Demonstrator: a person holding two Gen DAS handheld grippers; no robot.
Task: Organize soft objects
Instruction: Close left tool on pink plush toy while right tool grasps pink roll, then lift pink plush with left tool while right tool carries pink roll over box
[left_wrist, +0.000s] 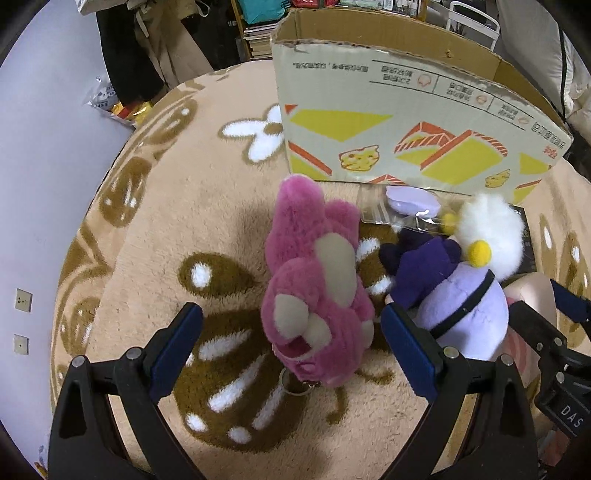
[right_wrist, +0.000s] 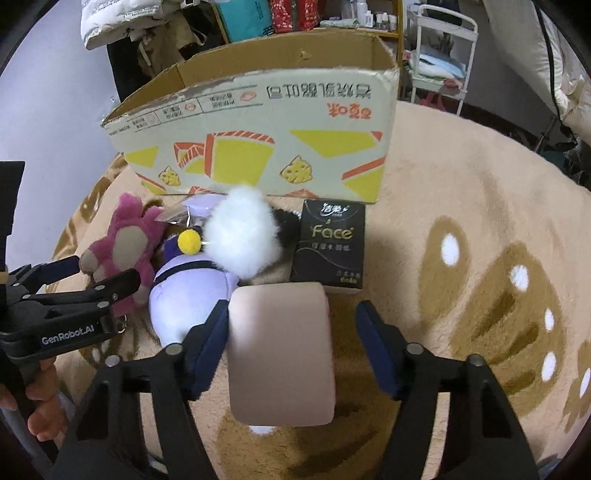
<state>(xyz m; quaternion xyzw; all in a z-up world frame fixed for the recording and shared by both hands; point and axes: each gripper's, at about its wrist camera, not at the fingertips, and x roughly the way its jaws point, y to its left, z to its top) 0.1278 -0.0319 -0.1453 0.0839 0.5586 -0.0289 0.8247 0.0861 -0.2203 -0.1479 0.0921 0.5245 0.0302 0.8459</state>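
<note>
A pink plush bear (left_wrist: 314, 295) lies on the beige rug, between the fingers of my left gripper (left_wrist: 291, 314). That gripper stands wide open, and neither pad touches the bear. Right of the bear lies a lavender plush (left_wrist: 465, 295) with a fluffy white head and a yellow pompom. My right gripper (right_wrist: 291, 314) straddles a soft beige-pink block (right_wrist: 280, 350). Its left pad is at the block's edge and its right pad stands clear of it, so the gripper is open. A cardboard box (right_wrist: 258, 147) with yellow and orange print stands open-topped behind the toys.
A black tissue pack (right_wrist: 332, 243) stands between the block and the box. A clear bag holding a lavender round item (left_wrist: 410, 201) lies at the box's foot. The rug (left_wrist: 184, 221) has a brown pattern. Shelves, clothes and a white rack are behind the box.
</note>
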